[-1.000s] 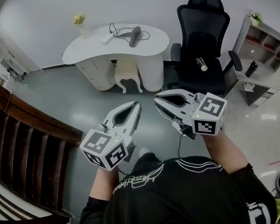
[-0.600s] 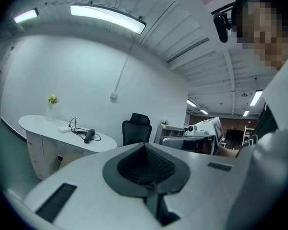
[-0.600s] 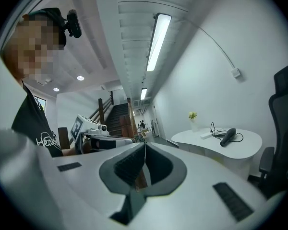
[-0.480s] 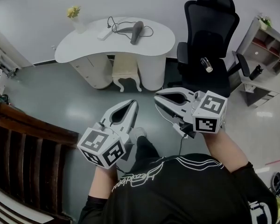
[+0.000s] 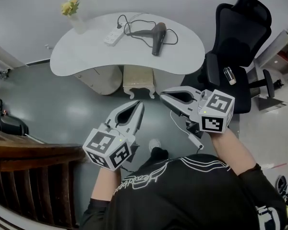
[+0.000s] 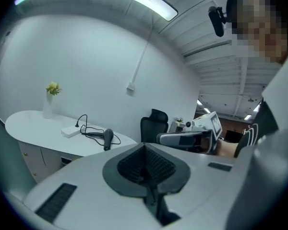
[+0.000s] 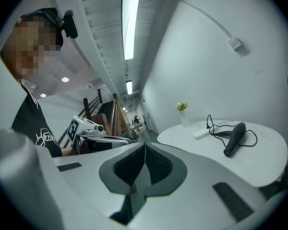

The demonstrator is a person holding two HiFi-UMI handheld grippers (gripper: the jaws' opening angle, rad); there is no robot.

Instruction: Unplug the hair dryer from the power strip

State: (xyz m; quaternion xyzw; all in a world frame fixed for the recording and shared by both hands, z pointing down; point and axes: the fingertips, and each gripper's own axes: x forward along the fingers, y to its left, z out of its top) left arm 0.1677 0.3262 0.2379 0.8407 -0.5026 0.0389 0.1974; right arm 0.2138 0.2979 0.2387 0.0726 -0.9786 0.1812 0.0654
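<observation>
Holding the left gripper (image 5: 138, 105) and right gripper (image 5: 162, 96) side by side before the chest, nearly level, aimed at the table (image 5: 81, 56). Jaws of both pressed together on nothing (ribbed dark pads meeting). Well ahead, black dryer (image 5: 157, 32) lying on the glossy white kidney-shaped top, cord looping to a white strip (image 5: 114, 37). Shiny grey floor (image 5: 72, 109); black mesh chair (image 5: 237, 32) at right.
</observation>
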